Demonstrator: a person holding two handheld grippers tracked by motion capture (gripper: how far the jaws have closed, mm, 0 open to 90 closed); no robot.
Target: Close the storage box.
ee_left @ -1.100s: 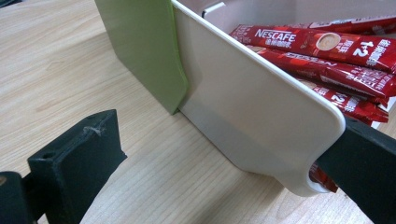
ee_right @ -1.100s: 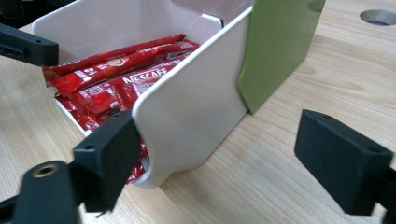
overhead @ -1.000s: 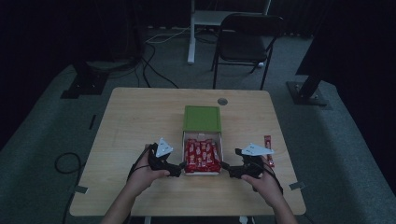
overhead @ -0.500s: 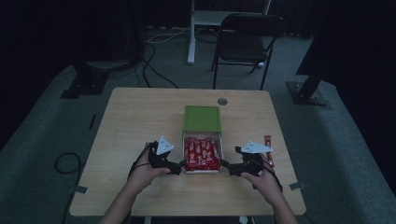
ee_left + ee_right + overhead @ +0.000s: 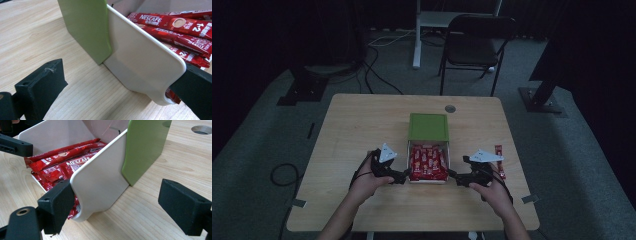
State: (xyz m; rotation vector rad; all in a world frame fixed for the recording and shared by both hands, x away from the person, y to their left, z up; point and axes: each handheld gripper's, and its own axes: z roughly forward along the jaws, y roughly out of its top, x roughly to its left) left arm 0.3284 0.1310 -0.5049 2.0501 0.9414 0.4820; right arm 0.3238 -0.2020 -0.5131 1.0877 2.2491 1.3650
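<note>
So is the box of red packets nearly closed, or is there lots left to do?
Done: the white tray is full of red packets and sits partly inside the green sleeve. In hand: the left gripper and right gripper each straddle a tray wall, jaws open. Left, probably: sliding the tray in or out, and one packet lies loose on the table.

left tongs (image 5: 404,174) open, right tongs (image 5: 452,174) open

Wooden counter (image 5: 362,130) seen from above. At centre, white tray (image 5: 428,178) of red sachets (image 5: 428,162), green lid (image 5: 428,126) at its far end. Left gripper (image 5: 401,175) and right gripper (image 5: 457,176) flanking the near corners. Single red sachet (image 5: 499,159) at right; chair (image 5: 476,37) beyond.
</note>
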